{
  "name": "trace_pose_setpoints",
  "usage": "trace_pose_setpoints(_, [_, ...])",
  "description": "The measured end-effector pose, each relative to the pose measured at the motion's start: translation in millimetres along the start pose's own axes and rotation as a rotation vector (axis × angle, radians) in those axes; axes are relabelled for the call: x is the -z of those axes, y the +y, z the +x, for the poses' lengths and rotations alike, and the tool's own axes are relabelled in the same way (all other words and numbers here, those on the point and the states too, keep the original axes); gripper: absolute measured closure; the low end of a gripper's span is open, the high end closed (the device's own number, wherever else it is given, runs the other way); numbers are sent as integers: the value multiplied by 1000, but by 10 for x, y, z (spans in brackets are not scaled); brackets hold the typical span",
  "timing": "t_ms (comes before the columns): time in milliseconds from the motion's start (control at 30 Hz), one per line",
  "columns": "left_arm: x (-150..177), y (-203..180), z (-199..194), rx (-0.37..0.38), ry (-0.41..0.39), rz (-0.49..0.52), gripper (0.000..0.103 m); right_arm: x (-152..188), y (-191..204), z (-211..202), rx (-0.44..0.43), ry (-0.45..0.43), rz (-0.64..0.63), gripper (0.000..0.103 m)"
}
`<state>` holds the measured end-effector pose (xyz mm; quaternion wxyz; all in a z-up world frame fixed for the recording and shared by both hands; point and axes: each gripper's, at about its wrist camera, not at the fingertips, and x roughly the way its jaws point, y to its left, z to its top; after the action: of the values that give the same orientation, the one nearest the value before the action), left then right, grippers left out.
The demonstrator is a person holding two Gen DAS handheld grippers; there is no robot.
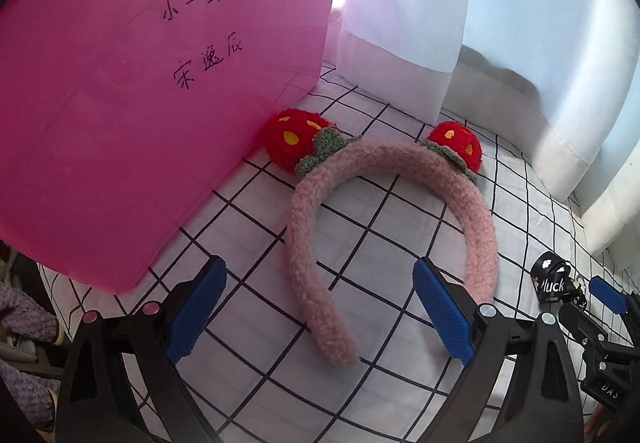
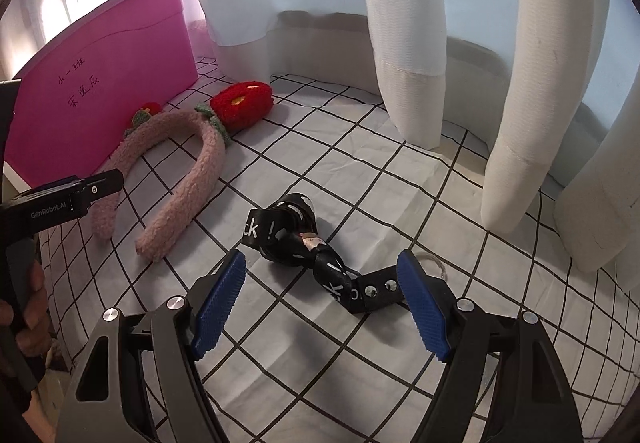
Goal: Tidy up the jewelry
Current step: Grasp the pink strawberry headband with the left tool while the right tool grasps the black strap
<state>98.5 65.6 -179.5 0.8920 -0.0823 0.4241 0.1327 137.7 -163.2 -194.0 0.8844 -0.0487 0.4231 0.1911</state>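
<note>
grid cloth [image 2: 360, 171]: one headband [image 1: 392, 227], one black strap [image 2: 304, 243]; both tools [image 1: 320, 307] [image 2: 322, 299] spread, empty.

Pinks, reds and a black-on-white grid are shown.

The box [image 1: 120, 123] is seen in bright pink, marked with black handwriting. The headband [image 1: 384, 227] is covered in pale pink fleece; its two strawberries [image 1: 292, 139] are knitted in red with yellow spots and green leaves. The cloth [image 1: 360, 395] is patterned with thin black lines in squares on white. The strap [image 2: 296, 239] is printed black with white letters. The curtains [image 2: 404, 23] are seen in white and pale blue. The pads [image 2: 218, 307] are coloured blue on black frames.
</note>
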Motion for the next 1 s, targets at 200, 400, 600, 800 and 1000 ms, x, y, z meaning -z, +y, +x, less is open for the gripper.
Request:
trace_pose_setpoints(200, [-72, -9, 117, -10, 3, -10, 11, -31, 42, 121, 5, 17, -28, 29])
trace_pose_setpoints(400, [-140, -6, 266, -12, 19, -19, 11, -63, 28, 164, 20, 13, -36, 29])
trace_pose_setpoints(600, [-195, -44, 384, -19, 34, -9, 11, -88, 31, 206, 22, 17, -46, 29])
trace_pose_setpoints(800, [-259, -61, 563, -7, 67, -9, 11, -84, 26, 239, 35, 21, -42, 29])
trace_pose_setpoints(1000, [-372, -118, 713, -5, 77, 2, 11, -73, 12, 295, 42, 34, -40, 29])
